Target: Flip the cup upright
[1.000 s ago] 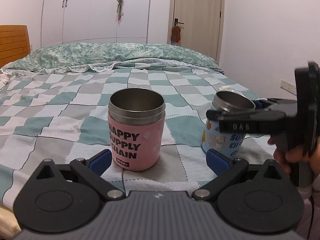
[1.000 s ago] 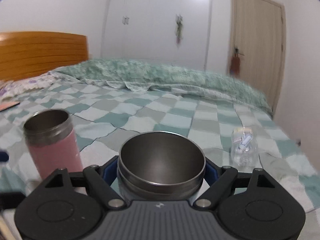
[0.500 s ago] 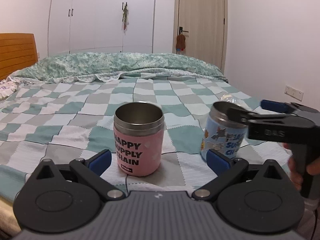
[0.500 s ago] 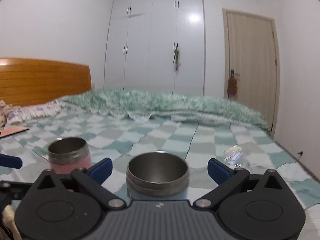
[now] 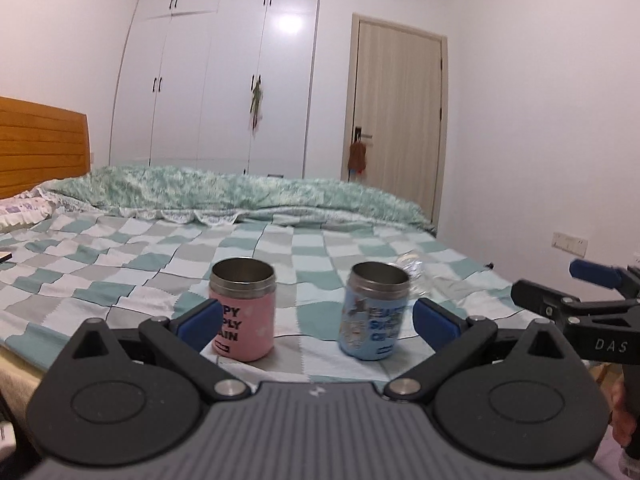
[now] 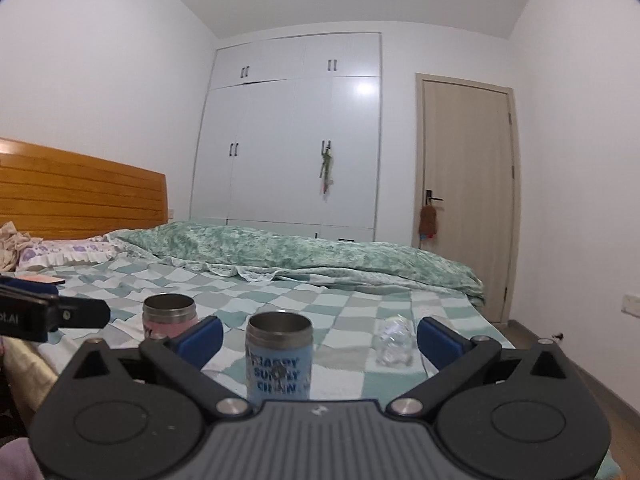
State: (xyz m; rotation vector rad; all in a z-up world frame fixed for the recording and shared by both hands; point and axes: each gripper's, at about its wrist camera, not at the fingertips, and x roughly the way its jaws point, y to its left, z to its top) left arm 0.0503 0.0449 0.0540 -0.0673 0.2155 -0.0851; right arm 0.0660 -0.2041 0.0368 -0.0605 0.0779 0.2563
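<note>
Two steel cups stand upright, side by side, on the checked bedspread (image 5: 120,280). The pink cup (image 5: 244,316) is on the left and the blue cup (image 5: 374,318) on the right. In the right wrist view the blue cup (image 6: 279,356) stands ahead of the pink cup (image 6: 170,316). My left gripper (image 5: 316,322) is open and empty, drawn back from both cups. My right gripper (image 6: 318,338) is open and empty, back from the blue cup; it also shows at the right edge of the left wrist view (image 5: 576,292).
A crumpled clear plastic bottle (image 6: 394,340) lies on the bed to the right of the blue cup. A green quilt (image 6: 300,250) is heaped at the far side. A wooden headboard (image 6: 80,200) is on the left, a wardrobe and door behind.
My right gripper opened and let go of the blue cup, then drew back. Both grippers have pulled back and tilted up, so the cups look smaller and farther.
</note>
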